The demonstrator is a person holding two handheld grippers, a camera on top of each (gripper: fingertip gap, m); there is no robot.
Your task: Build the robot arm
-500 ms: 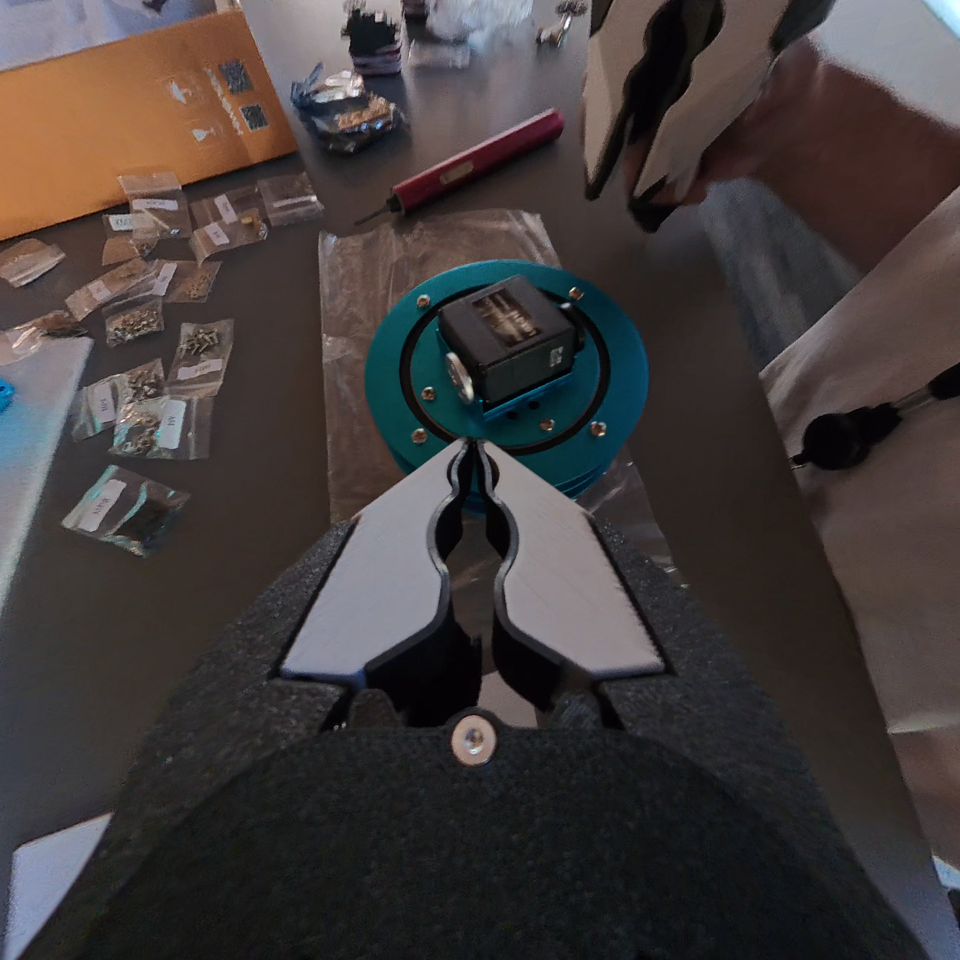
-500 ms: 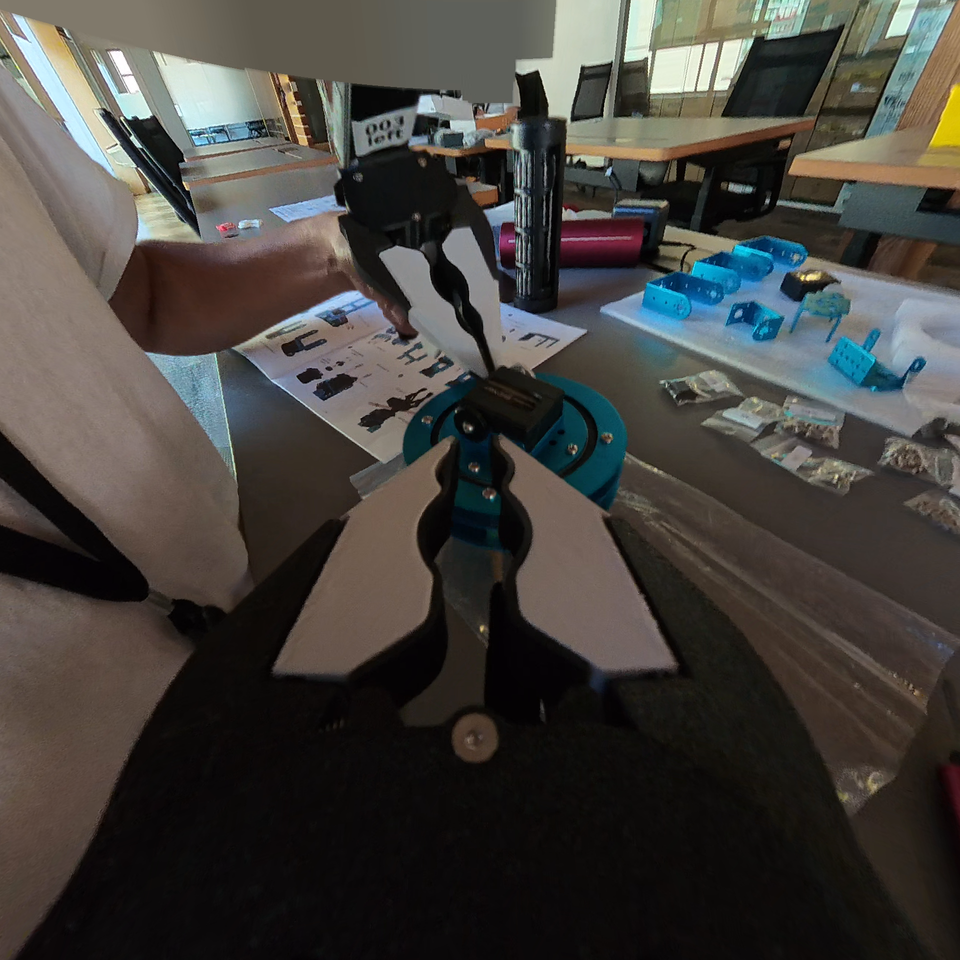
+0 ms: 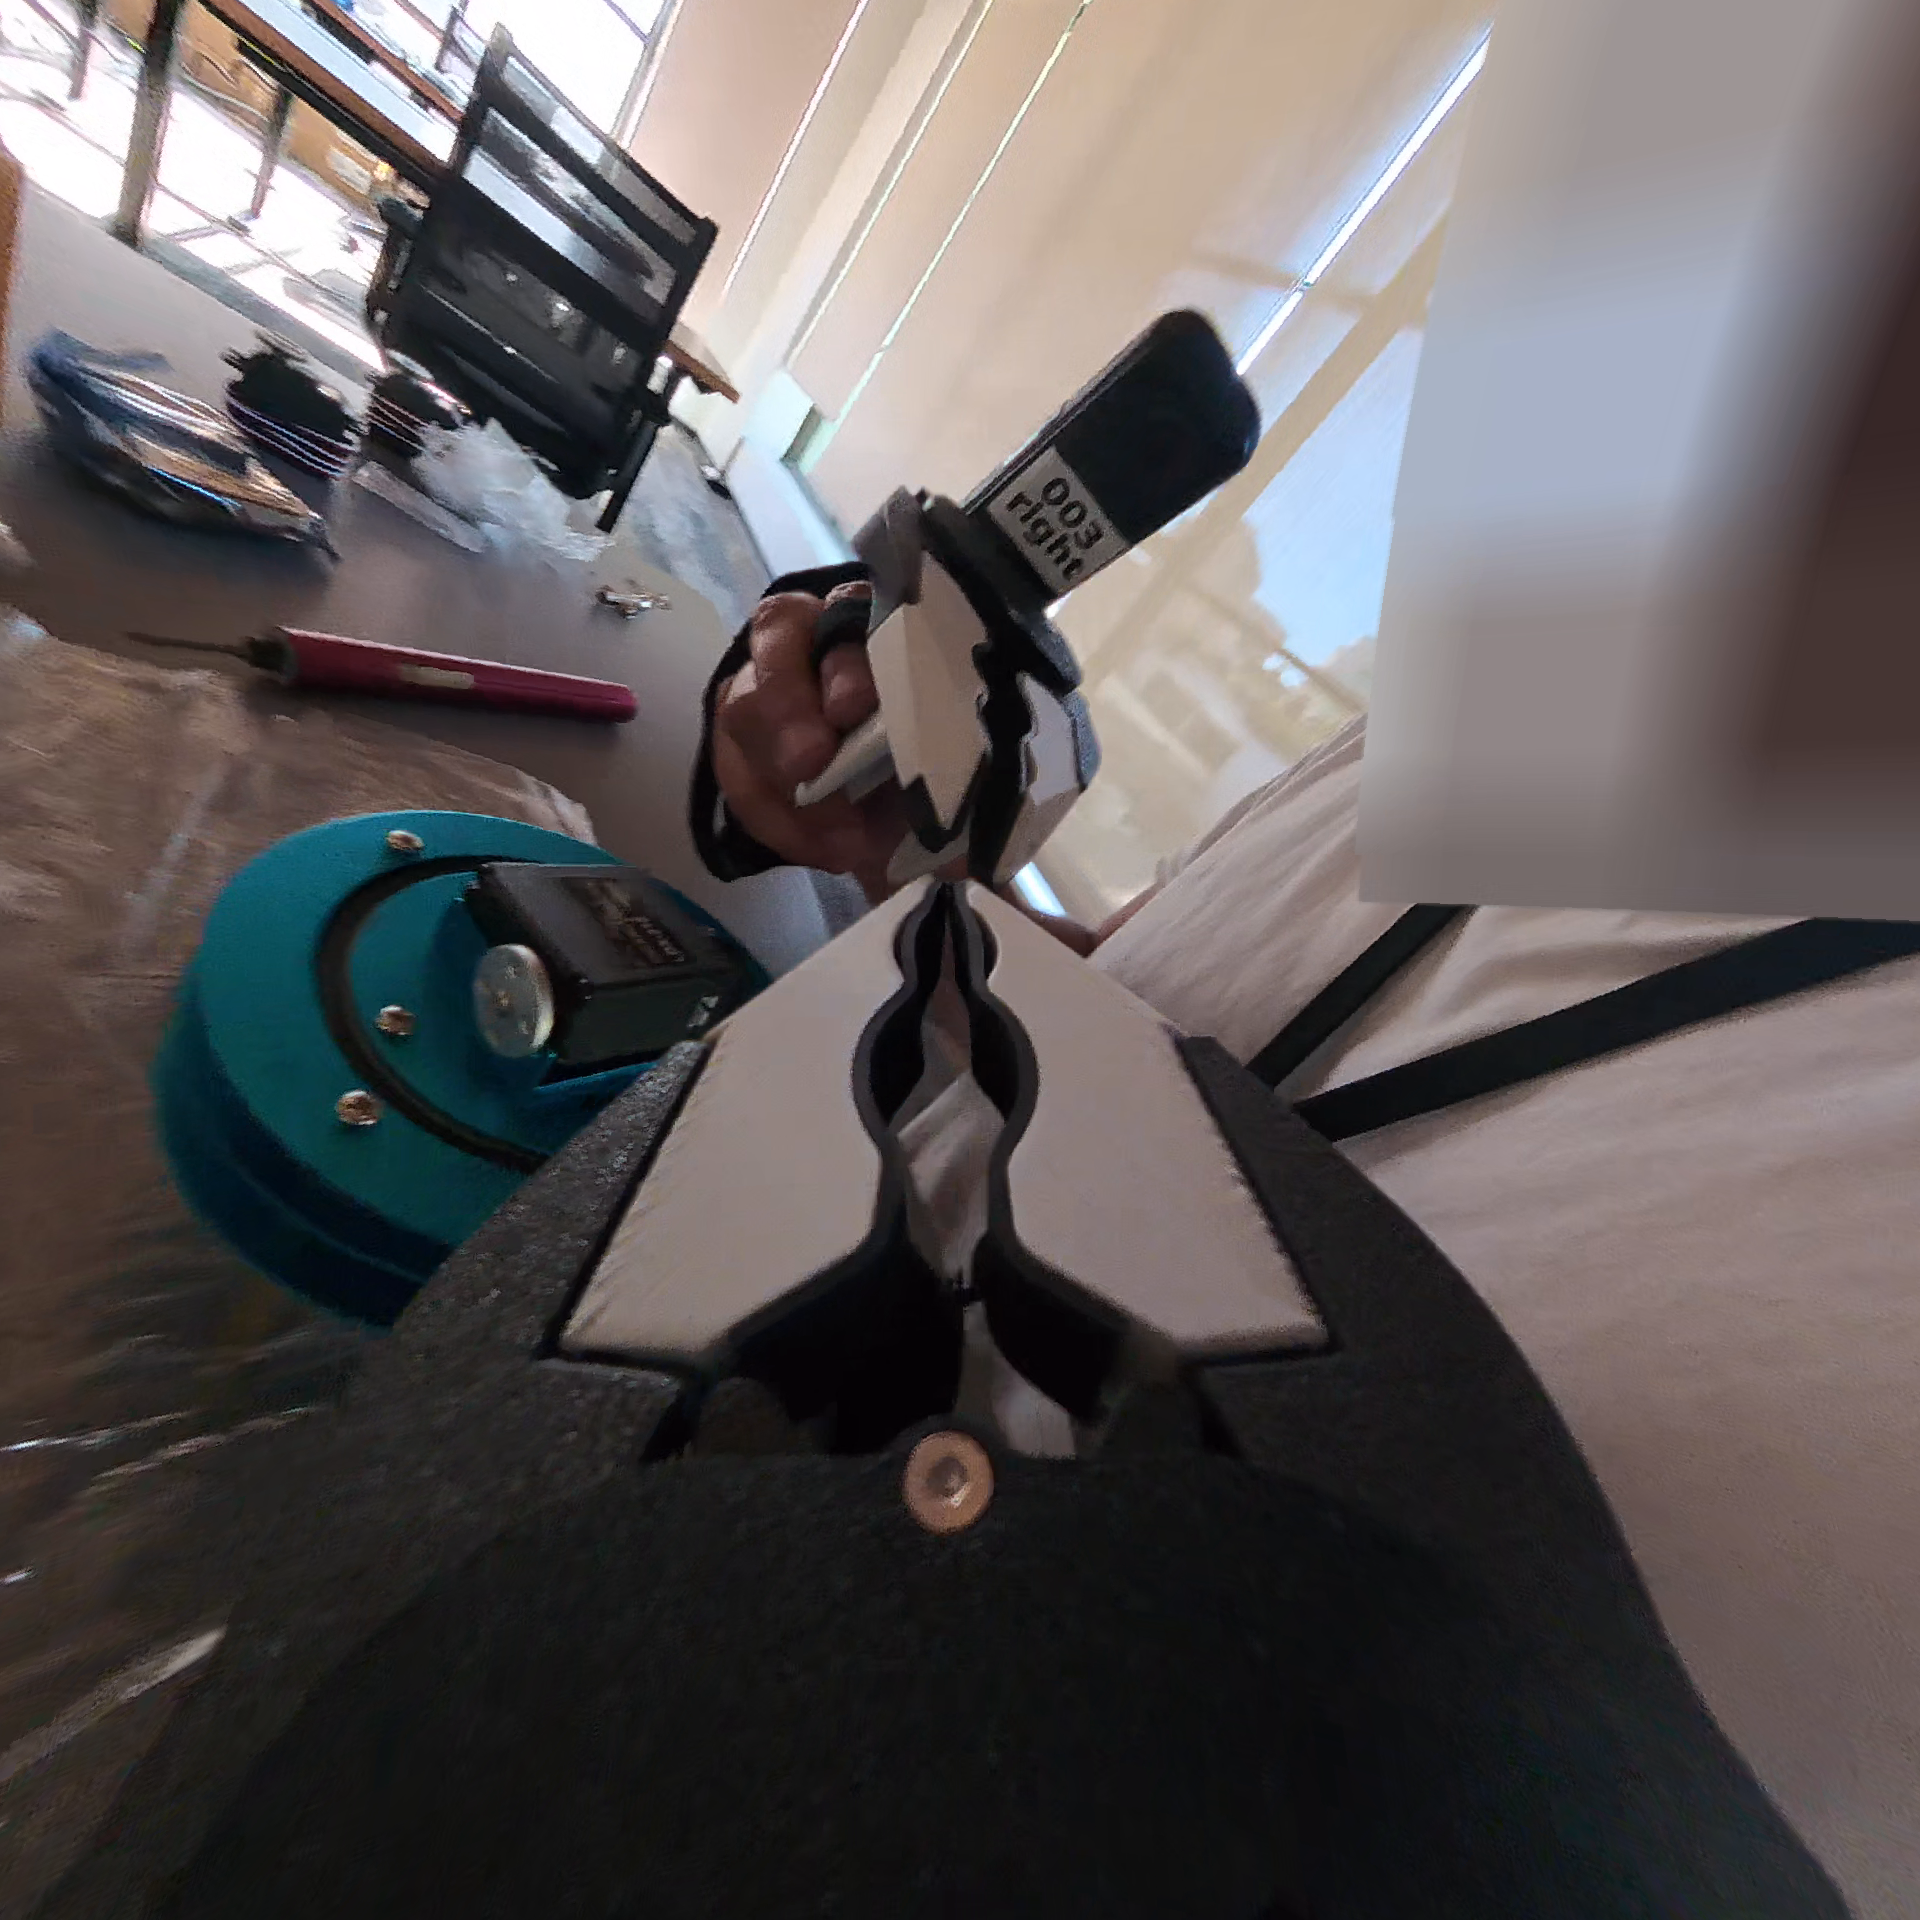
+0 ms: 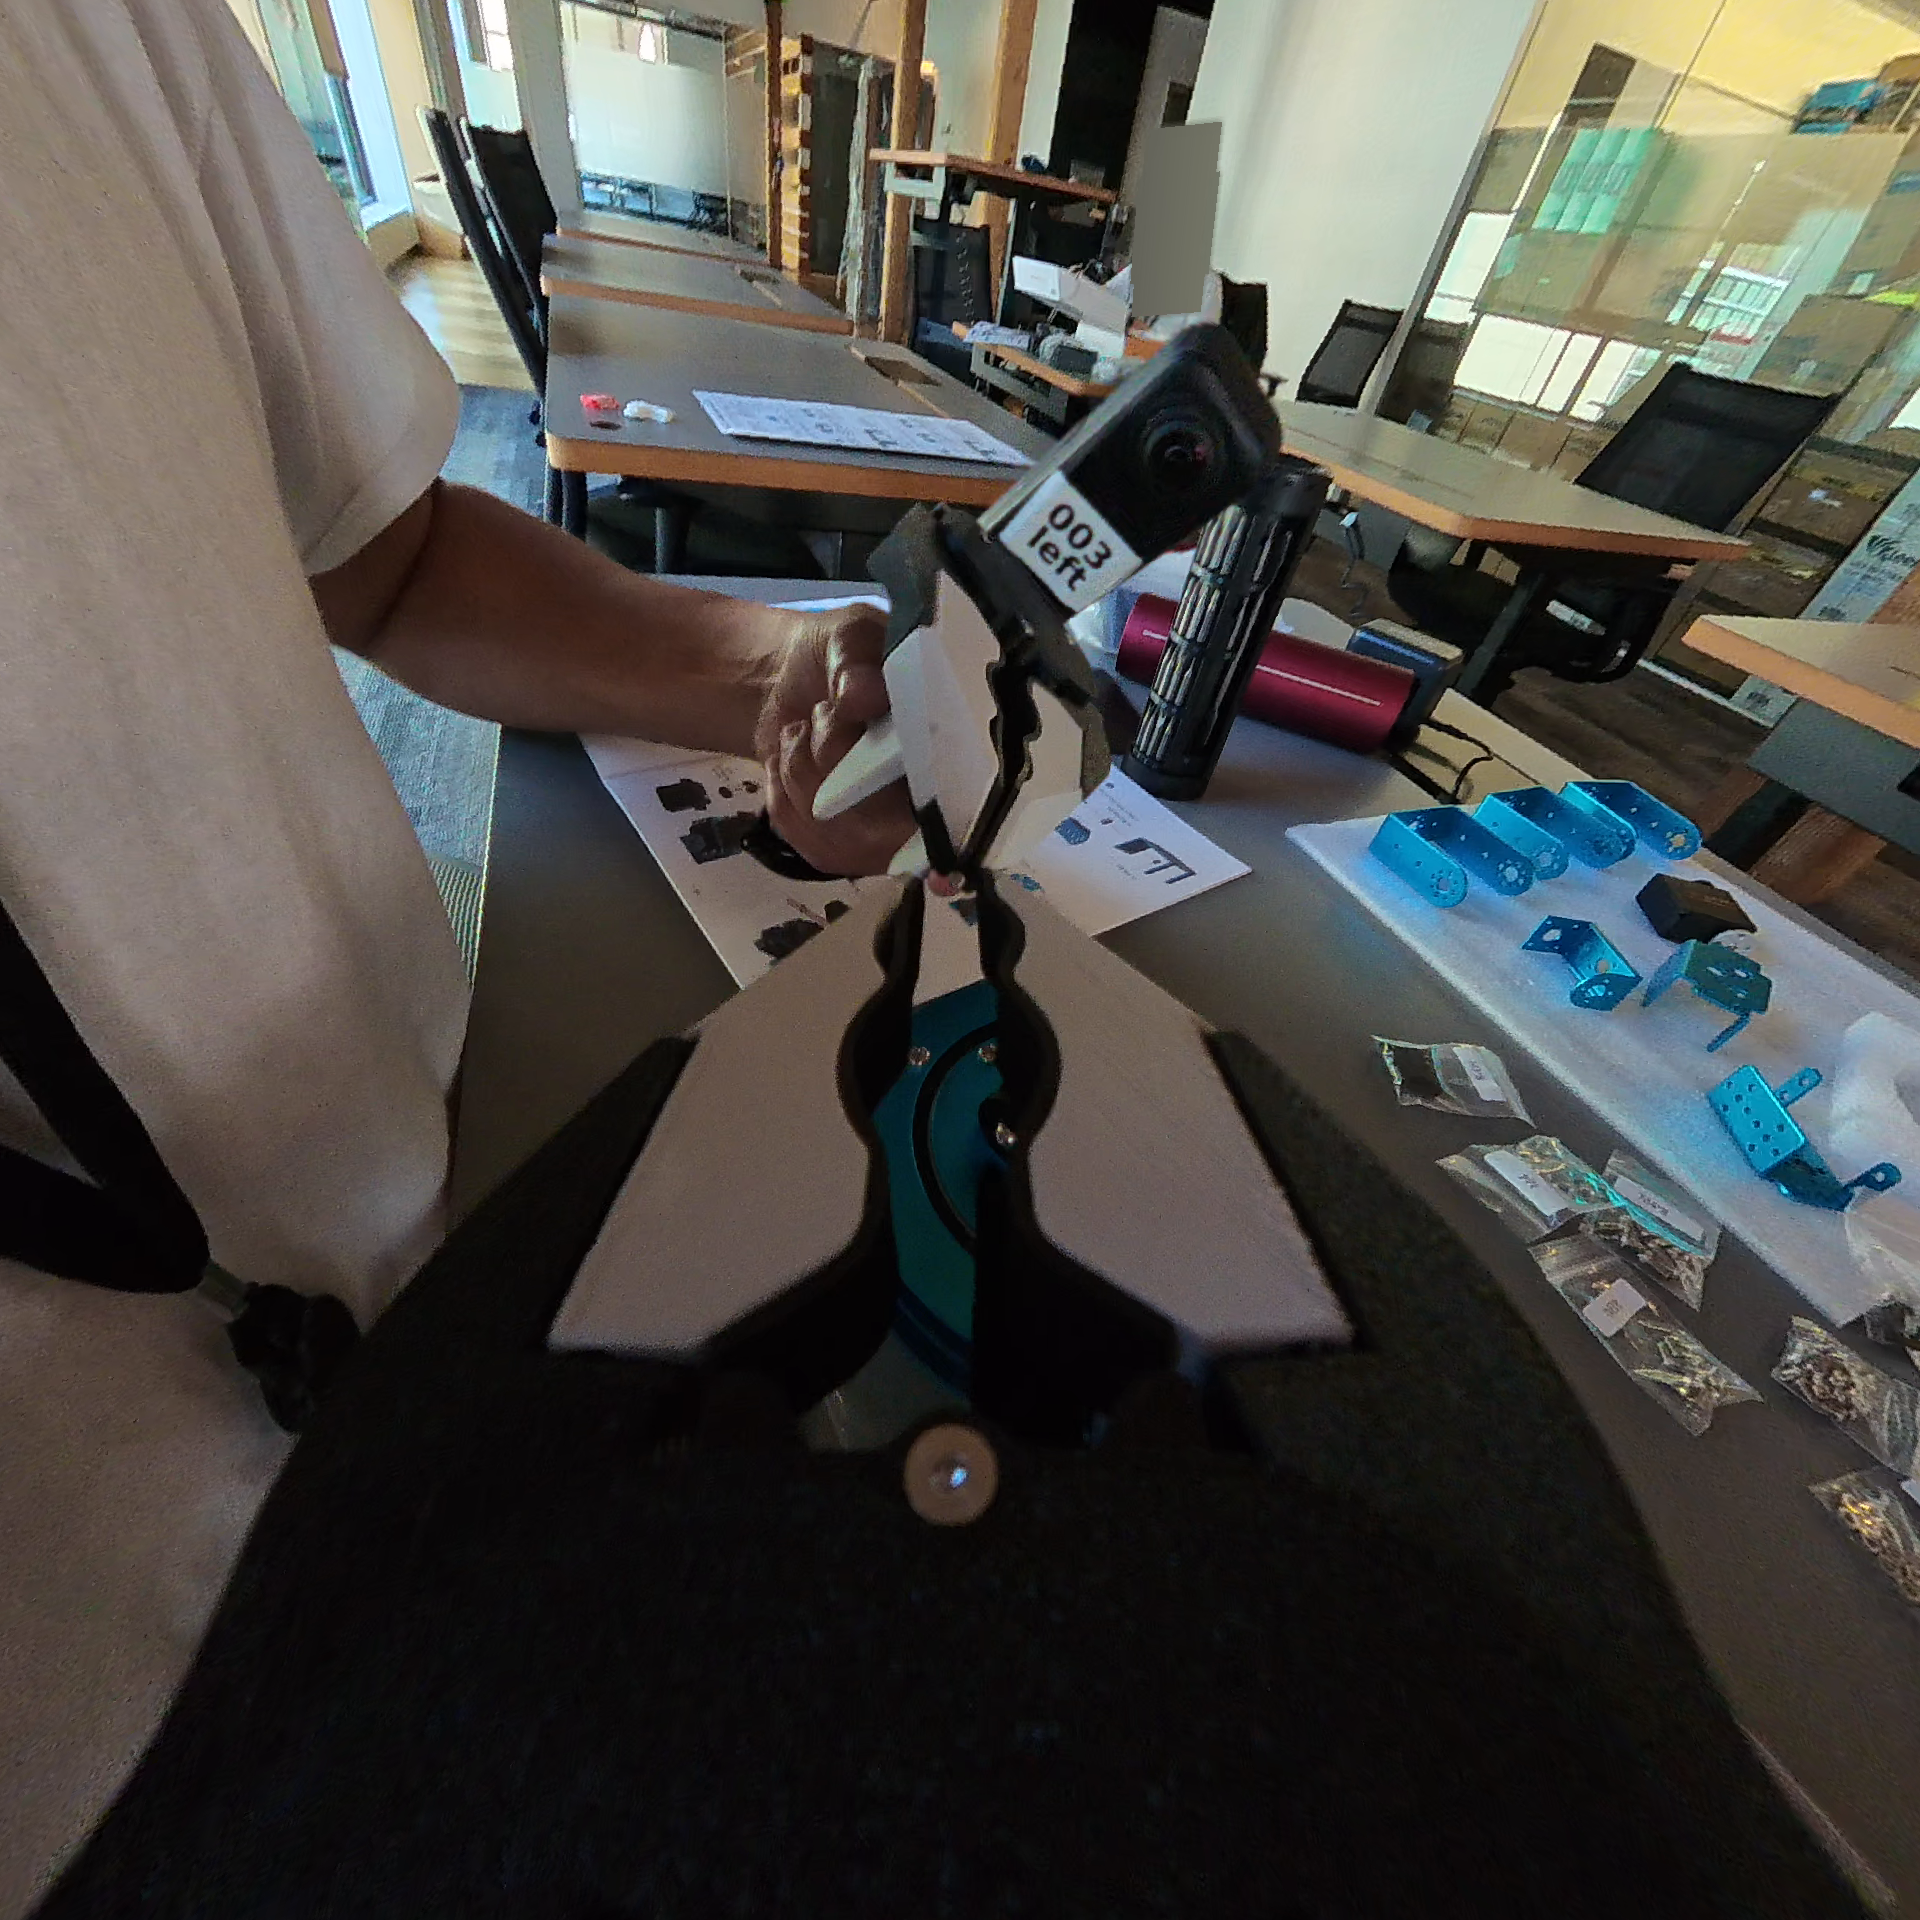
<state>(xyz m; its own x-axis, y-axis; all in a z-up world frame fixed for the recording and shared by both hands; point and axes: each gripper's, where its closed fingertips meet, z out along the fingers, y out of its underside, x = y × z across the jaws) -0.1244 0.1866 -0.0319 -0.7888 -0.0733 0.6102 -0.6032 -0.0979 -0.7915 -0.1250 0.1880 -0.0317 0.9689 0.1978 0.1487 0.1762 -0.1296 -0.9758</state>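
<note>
Since 0.5 s ago both claws have come up off the teal round base and swung to meet tip-to-tip above it, on its person-side. The base sits on the plastic sheet, black servo on top. Left gripper: closed to a slit, nothing seen held. Right gripper: nearly closed. There's a small pinkish bit at the tips, can't tell if pinched. Risk, imo: tips clash and anything tiny there drops by the base. The left gripper's body is also close enough to bump the base.
</note>
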